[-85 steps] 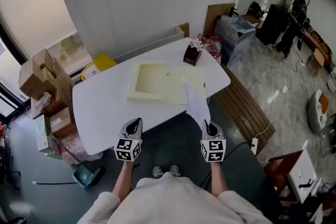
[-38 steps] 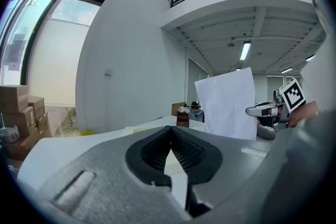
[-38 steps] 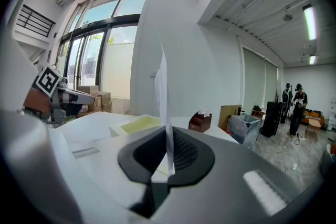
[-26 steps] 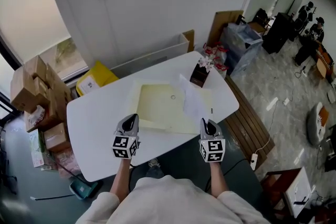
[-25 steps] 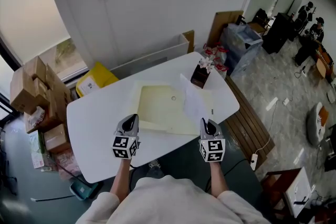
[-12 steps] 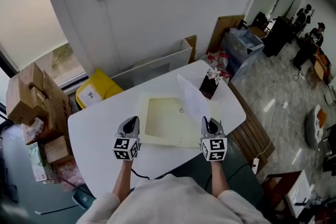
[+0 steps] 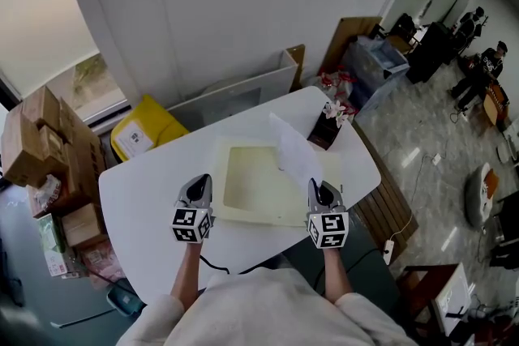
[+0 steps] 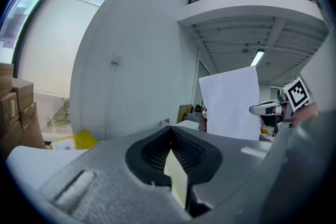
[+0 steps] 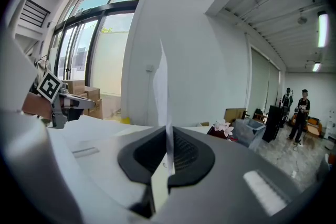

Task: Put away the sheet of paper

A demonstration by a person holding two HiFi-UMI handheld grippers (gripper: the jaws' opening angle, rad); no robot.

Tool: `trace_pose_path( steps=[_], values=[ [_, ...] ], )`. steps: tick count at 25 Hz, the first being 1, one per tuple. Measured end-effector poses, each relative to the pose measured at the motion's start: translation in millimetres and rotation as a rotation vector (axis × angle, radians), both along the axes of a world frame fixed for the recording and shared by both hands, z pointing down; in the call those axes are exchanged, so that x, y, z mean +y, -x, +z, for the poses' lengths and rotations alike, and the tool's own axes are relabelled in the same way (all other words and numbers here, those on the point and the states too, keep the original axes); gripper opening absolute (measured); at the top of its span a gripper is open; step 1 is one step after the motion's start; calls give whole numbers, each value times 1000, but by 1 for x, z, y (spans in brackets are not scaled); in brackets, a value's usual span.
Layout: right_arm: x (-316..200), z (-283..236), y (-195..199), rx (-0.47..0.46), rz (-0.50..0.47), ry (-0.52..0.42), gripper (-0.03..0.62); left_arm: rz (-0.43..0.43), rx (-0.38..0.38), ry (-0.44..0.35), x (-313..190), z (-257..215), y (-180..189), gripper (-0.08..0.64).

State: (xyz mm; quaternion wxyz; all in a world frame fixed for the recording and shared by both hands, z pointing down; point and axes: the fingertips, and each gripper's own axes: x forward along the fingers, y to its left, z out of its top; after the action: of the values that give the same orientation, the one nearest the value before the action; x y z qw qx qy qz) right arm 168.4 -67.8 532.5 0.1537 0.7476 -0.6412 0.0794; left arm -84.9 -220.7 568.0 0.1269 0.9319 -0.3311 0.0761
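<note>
A white sheet of paper stands upright in my right gripper, which is shut on its lower edge. The sheet hangs over the right part of an open cream folder lying flat on the white table. In the right gripper view the paper rises edge-on from the closed jaws. My left gripper is shut with nothing in it, just left of the folder's near corner. From the left gripper view the paper and right gripper show at right.
A dark box with flowers stands at the table's far right corner. A yellow bin and stacked cardboard boxes sit at the left. A wooden bench runs along the right. People stand far off at the right.
Both grippers have come forward over the table's near edge. The paper now stands above the folder's right side. The left gripper has drawn closer to the folder's left corner.
</note>
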Motion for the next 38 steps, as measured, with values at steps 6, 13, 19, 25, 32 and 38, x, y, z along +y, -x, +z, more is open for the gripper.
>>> trace_pose_path(
  steps=[6, 13, 19, 25, 32, 38],
  values=[
    [-2, 3, -10, -28, -43, -13, 2, -43, -36, 3, 5, 4, -5, 2],
    [-4, 2, -17, -42, -143, -18, 2, -92, -74, 3, 18, 4, -22, 2],
    [-1, 7, -16, -73, -186, -11, 2, -108, -98, 23, 34, 15, -26, 2],
    [-2, 7, -14, -157, -211, -32, 2, -120, -101, 25, 37, 18, -23, 2],
    [-3, 12, -2, -193, -233, -19, 2, -113, -107, 38, 42, 23, -21, 2],
    [1, 15, 16, -166, -277, -3, 2, -108, -108, 46, 44, 28, -18, 2]
  ],
)
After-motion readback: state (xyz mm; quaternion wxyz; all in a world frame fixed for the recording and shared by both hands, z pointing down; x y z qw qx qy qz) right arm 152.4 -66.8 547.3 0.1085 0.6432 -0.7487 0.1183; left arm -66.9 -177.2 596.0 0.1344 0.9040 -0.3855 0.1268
